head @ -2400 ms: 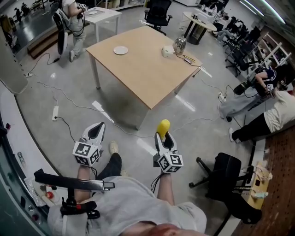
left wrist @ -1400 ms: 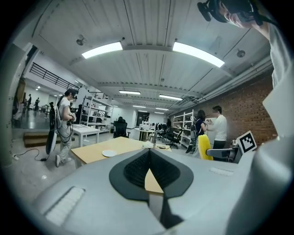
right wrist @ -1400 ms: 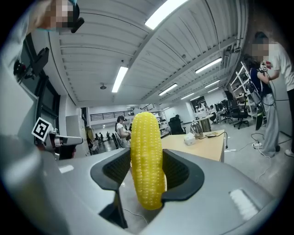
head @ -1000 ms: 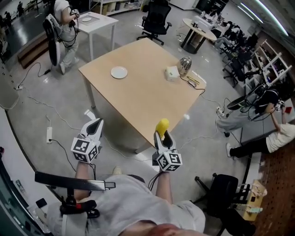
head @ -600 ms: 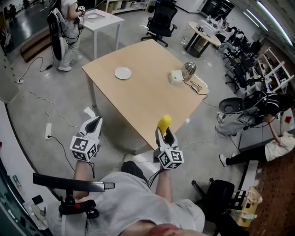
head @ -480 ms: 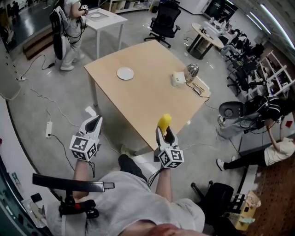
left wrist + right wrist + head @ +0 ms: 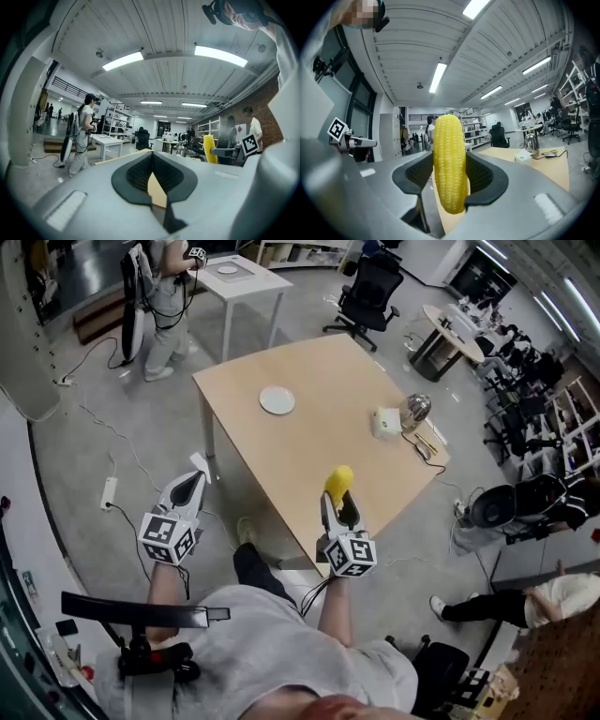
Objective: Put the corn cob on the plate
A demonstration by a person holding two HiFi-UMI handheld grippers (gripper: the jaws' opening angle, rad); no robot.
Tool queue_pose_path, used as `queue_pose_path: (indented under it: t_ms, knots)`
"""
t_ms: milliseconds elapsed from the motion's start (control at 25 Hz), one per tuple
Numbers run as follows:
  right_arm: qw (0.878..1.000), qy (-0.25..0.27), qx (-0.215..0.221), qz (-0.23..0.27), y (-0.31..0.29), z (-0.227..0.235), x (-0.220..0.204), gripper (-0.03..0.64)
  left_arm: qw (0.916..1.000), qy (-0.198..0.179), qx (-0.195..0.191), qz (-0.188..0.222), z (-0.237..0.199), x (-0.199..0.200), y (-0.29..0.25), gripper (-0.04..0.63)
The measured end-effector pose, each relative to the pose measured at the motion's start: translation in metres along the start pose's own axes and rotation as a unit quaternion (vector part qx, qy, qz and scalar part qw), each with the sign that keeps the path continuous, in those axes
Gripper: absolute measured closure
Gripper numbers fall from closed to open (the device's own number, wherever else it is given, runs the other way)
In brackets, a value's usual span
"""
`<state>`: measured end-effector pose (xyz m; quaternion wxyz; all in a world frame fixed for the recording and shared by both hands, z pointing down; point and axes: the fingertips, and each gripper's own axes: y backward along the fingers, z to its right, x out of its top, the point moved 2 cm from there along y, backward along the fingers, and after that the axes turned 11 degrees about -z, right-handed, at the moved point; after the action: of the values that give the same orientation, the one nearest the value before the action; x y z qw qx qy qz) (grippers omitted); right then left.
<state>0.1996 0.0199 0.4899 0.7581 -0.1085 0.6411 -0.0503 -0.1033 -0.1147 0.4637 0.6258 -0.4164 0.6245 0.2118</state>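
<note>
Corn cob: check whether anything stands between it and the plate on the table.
Nothing visible does. The corn cob, shut in the right gripper, is at the near edge of the table; only bare tabletop lies between it and the plate. The white box and metal kettle stand off to the right.

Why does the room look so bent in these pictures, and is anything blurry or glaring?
Head view: a wide lens bows the room's edges, yet the table is sharp. Left gripper view: dark rounded corners, and the ceiling light strips burn out white. Right gripper view: the same curving; the corn cob is crisp, with a mosaic patch at top left.
</note>
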Motion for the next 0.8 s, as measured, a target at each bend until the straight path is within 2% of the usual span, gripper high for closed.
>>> queue_pose_path:
  t_ms: [280, 800]
  knots:
    - [1.000, -0.005, 0.015, -0.007, -0.071, 0.030, 0.009, 0.393, 0.9998, 0.000, 0.020, -0.007, -0.026, 0.010, -0.052, 0.575]
    - [0.998, 0.001, 0.026, -0.050, -0.191, 0.079, 0.024, 0.394, 0.9991, 0.009, 0.024, -0.033, -0.073, 0.034, -0.158, 0.575]
